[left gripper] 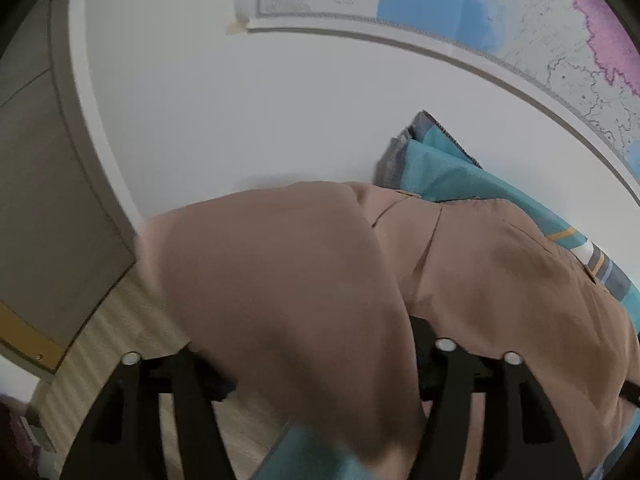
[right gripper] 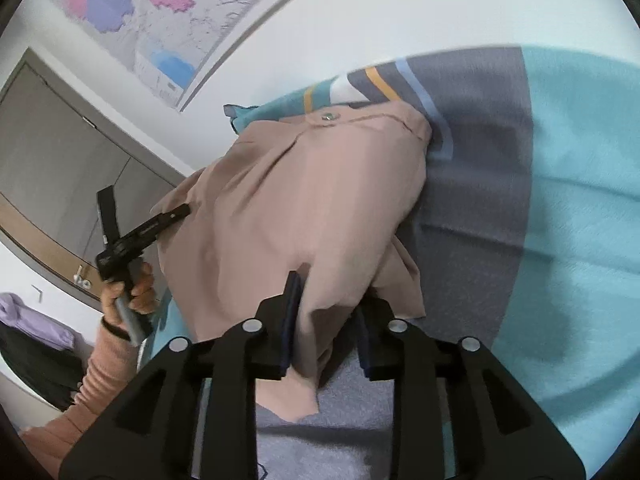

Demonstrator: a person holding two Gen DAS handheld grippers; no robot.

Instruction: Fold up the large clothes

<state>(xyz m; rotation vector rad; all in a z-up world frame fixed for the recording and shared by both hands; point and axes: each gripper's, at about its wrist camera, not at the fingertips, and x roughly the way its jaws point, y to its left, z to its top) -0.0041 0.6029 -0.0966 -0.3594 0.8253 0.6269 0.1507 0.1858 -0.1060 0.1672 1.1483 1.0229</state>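
A large tan garment [left gripper: 304, 280] hangs lifted over a bed with a teal and grey sheet [right gripper: 580, 184]. In the left wrist view it drapes over my left gripper [left gripper: 320, 364] and hides both fingertips. In the right wrist view the same garment [right gripper: 304, 208], with a button at its top edge, is pinched between the blue pads [right gripper: 290, 320] of my right gripper [right gripper: 326, 328]. The left gripper [right gripper: 176, 213] also shows there at the garment's left edge, held by a hand, its fingertips against the cloth.
A wall map [left gripper: 540, 32] hangs on the white wall above the bed. Grey cabinet doors [right gripper: 68, 152] stand to the left. Striped wooden floor [left gripper: 116, 344] lies below. Purple and dark clothes [right gripper: 36, 328] lie at the far left.
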